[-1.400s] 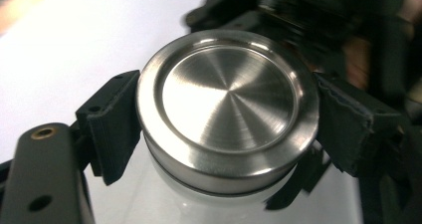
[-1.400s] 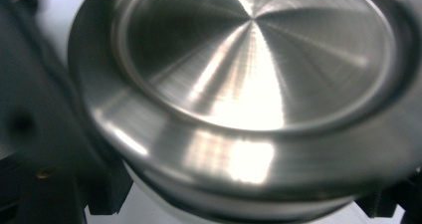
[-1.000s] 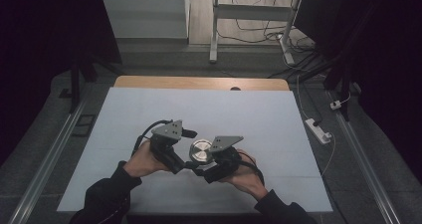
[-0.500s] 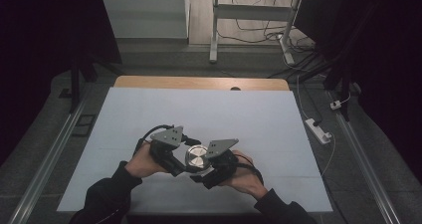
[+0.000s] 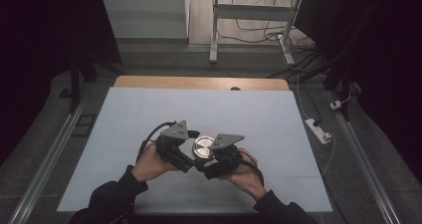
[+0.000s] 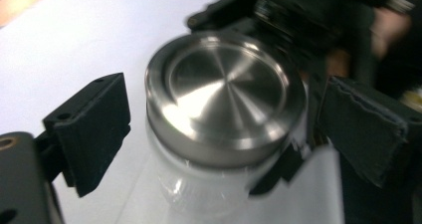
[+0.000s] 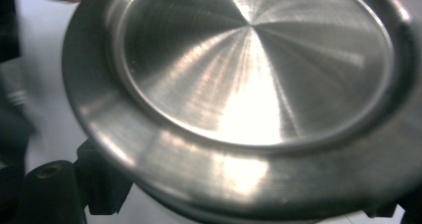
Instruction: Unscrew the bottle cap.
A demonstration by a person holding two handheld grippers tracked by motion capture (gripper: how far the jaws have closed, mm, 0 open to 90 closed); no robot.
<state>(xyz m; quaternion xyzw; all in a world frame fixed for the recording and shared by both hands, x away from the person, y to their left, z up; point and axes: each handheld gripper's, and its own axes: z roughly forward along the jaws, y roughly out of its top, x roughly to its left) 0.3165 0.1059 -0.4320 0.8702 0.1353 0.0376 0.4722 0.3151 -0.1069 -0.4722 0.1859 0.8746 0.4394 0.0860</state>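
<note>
A clear glass jar (image 6: 199,194) with a brushed metal lid (image 5: 202,147) sits between both hands at the near middle of the table. My left gripper (image 6: 231,134) straddles the lid (image 6: 226,94). Its jaws have just been opening, and both pads (image 6: 94,134) stand a little off the lid's rim. My right gripper (image 7: 249,204) is shut on the jar's body just below the lid (image 7: 259,84), one finger (image 7: 102,181) showing under the rim. From above, the left gripper (image 5: 191,153) and right gripper (image 5: 213,159) meet at the jar.
A white sheet (image 5: 249,109) covers the table, with a wooden strip (image 5: 199,82) along the far edge. A power strip (image 5: 318,129) lies on the floor to the right. Desk legs and cables stand beyond the table.
The left gripper tilted in toward the lid, then eased back a little. The right hand and the jar have stayed where they were.
</note>
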